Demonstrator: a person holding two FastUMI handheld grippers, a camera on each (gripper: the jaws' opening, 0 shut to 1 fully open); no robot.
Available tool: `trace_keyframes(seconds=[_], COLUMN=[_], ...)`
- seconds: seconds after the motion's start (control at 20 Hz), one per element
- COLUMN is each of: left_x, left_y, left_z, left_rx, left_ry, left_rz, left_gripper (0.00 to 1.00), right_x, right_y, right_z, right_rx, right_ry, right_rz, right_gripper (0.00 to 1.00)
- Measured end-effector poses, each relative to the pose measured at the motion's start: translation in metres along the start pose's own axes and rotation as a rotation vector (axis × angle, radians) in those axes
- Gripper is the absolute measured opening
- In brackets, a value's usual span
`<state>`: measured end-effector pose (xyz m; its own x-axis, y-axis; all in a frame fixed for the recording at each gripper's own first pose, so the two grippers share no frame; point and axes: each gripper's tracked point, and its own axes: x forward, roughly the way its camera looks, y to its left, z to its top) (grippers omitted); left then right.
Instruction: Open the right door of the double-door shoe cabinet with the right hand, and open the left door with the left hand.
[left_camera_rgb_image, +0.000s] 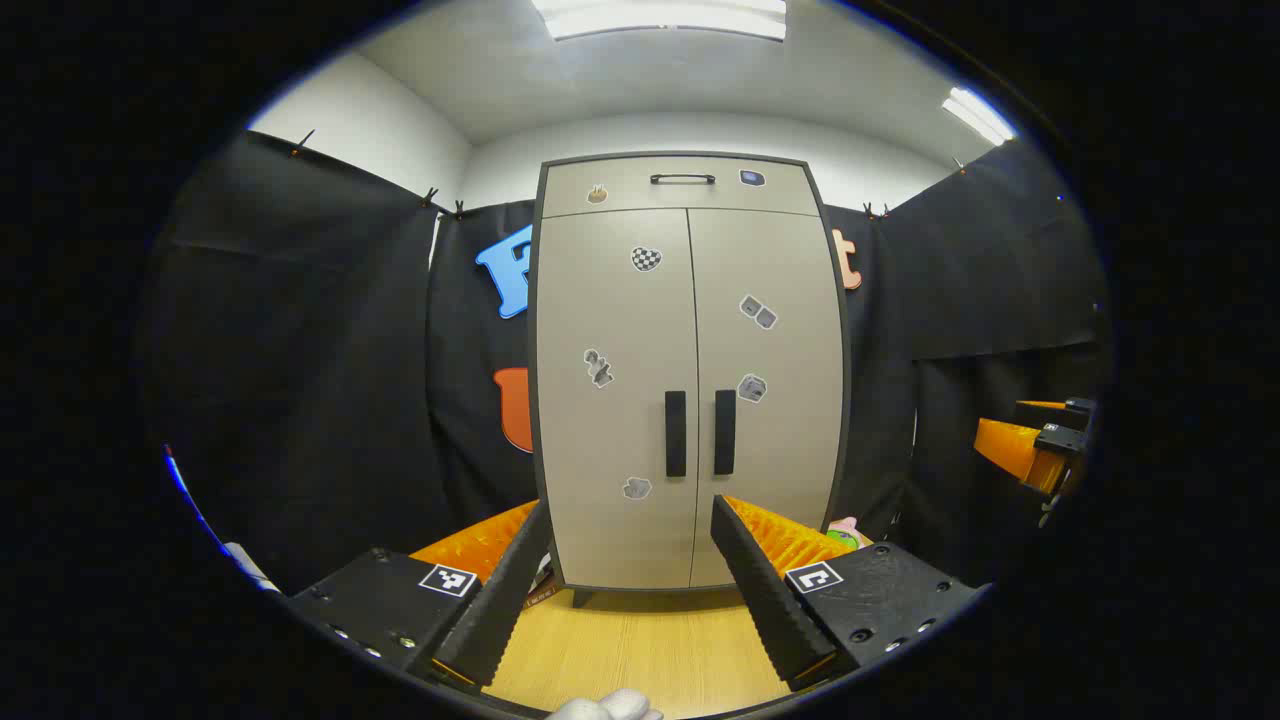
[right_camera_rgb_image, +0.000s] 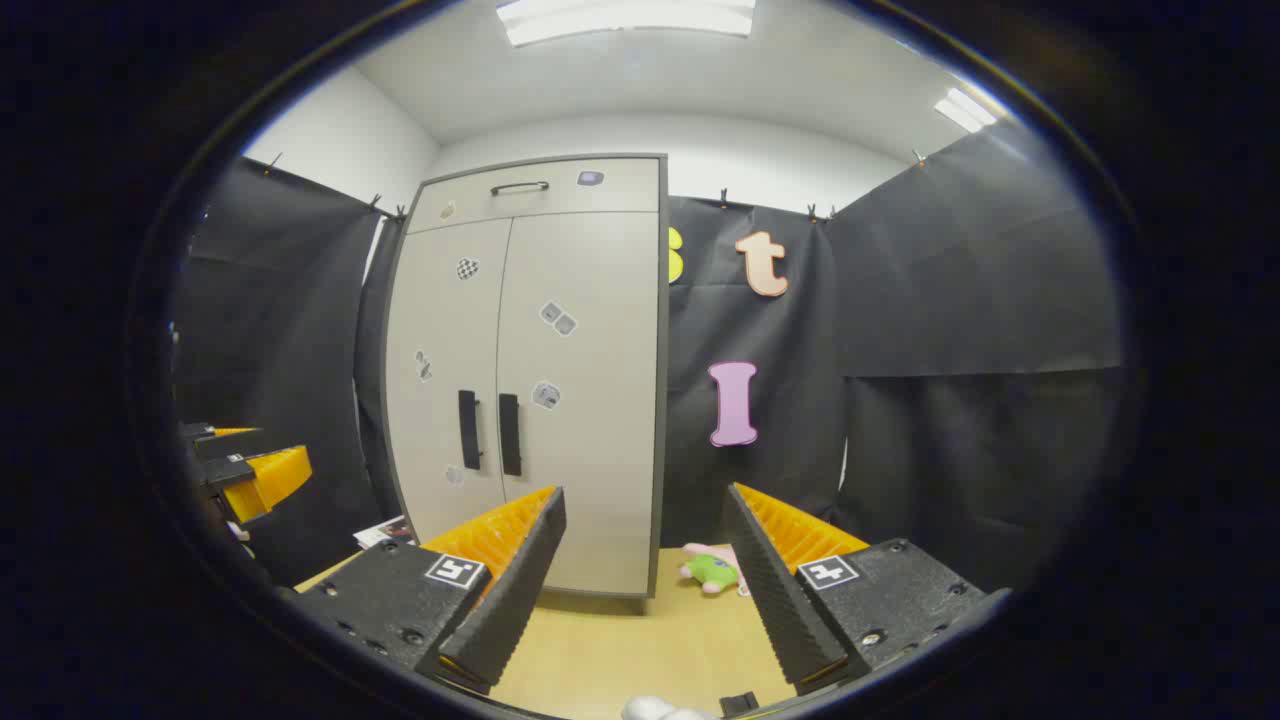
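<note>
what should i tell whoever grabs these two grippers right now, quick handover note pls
Left gripper: open, holding nothing, set back from the tall beige double-door shoe cabinet and facing it roughly square on.
Right gripper: open, holding nothing, off to the cabinet's right side, aimed past its right edge.
Both doors are shut. The left black vertical bar handle and the right black vertical bar handle sit side by side at the centre seam, untouched.
A small green and pink plush toy lies on the light wooden floor by the cabinet's right foot.
Done: nothing yet.
Left: right door with the right gripper, then left door with the left.
</note>
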<state>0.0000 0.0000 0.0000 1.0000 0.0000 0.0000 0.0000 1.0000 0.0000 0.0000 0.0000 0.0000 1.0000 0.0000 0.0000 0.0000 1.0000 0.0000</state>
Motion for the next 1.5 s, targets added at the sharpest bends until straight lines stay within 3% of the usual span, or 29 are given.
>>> trace_keyframes(seconds=[0.9,1.15,1.5], left_x=[-0.006,-0.012,-0.02], left_y=[0.022,0.032,0.061], left_z=[-0.01,-0.022,-0.034], left_rx=[0.017,0.024,0.051], left_ry=[0.008,0.029,0.055], left_rz=[-0.005,0.015,0.11], left_gripper=[0.96,0.96,0.96], right_x=[0.019,0.053,0.133], right_y=[0.019,0.035,0.095], right_z=[-0.001,-0.006,-0.01], right_rx=[-0.012,-0.017,0.006], right_ry=[0.008,0.028,0.04], right_rz=[-0.028,-0.033,0.041], right_gripper=[0.99,0.99,0.98])
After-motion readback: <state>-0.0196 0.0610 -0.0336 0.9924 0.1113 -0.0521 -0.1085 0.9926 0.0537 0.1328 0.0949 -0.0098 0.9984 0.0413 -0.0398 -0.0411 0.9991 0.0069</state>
